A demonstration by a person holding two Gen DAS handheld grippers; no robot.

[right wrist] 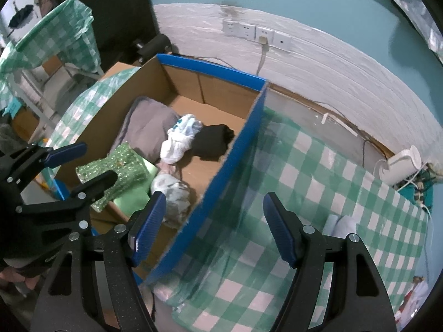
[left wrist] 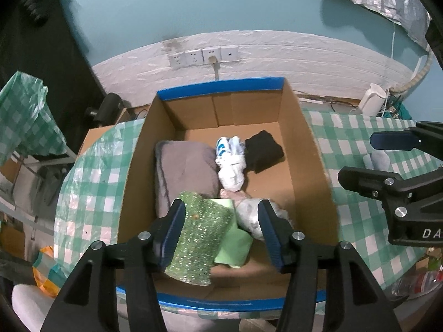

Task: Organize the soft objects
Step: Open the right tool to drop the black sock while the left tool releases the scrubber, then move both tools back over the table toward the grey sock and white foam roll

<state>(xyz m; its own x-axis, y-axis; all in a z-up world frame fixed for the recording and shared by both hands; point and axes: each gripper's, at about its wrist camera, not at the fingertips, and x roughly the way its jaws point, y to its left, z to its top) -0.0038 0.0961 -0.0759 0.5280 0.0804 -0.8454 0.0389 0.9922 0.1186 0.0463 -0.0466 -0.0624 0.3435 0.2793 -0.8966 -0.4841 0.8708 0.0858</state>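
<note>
A big cardboard box (left wrist: 133,166) with blue tape on its rim fills the middle of the left wrist view. It is open on top. Inside, on the left, lies a folded grey cloth (left wrist: 185,171), soft and thick. Next to it, in the middle, sits a white bundle with blue marks (left wrist: 231,163), and a black cloth (left wrist: 263,150) touches it on the right. Nearer the bottom of the frame lie a sparkly green cloth (left wrist: 202,238), a plain light green cloth (left wrist: 235,246) partly under it, and a crumpled pale bundle (left wrist: 249,213) beside them.

The left gripper (left wrist: 221,229) hangs over these near things. Its blue fingers stand apart and squeeze nothing; the sparkly cloth lies loose in the box below them. The right gripper (right wrist: 214,228) is spread wide too, holding nothing, above the box's blue side wall and the table.

The box stands on a table with a shiny green and white check cover (right wrist: 318,193). One more soft thing, a pale blue cloth (right wrist: 340,225), lies on the cover at the lower right of the right wrist view. Behind the table, a white wall strip holds a row of wall sockets (left wrist: 203,56), with a teal wall (left wrist: 193,5) above. A white kettle (right wrist: 401,166) stands at the right edge.
</note>
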